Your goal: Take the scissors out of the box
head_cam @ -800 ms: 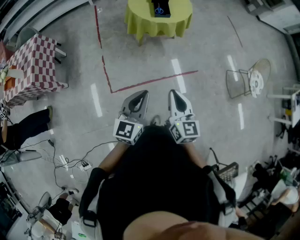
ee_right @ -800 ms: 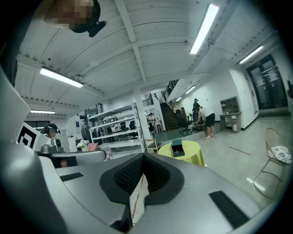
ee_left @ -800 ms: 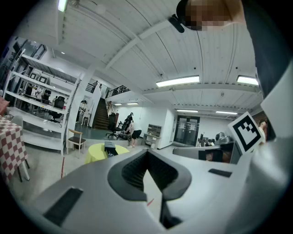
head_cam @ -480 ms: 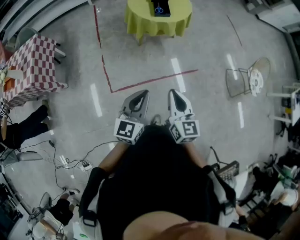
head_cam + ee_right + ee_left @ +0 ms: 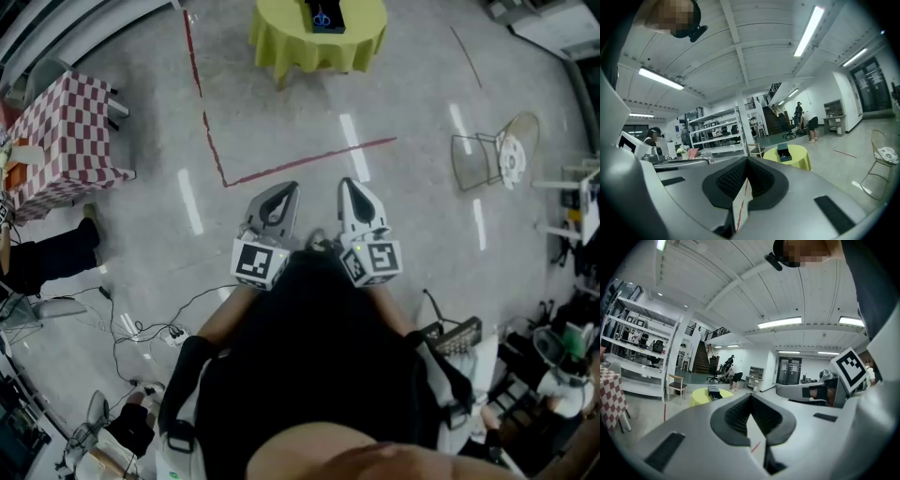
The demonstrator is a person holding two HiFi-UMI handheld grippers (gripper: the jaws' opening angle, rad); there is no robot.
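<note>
Bench (image 5: pixel 281 39): top centre of frame.
Box (image 5: pixel 331 22): on bench, w/ scissors (image 5: pixel 322 16) in it.
Left gripper (image 5: pixel 279 192), right gripper (image 5: pixel 350 190): frame centre, side by side, well apart from bench.
Chair (image 5: pixel 492 159): right.

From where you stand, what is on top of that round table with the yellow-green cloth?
A small dark open box sits on the yellow-green clothed round table, blue-handled scissors inside it. The cloth covers the tabletop itself.

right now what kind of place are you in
Likely a big lab or workshop hall: bare floor marked with red tape lines, tall open shelves, and a staircase at the back.
</note>
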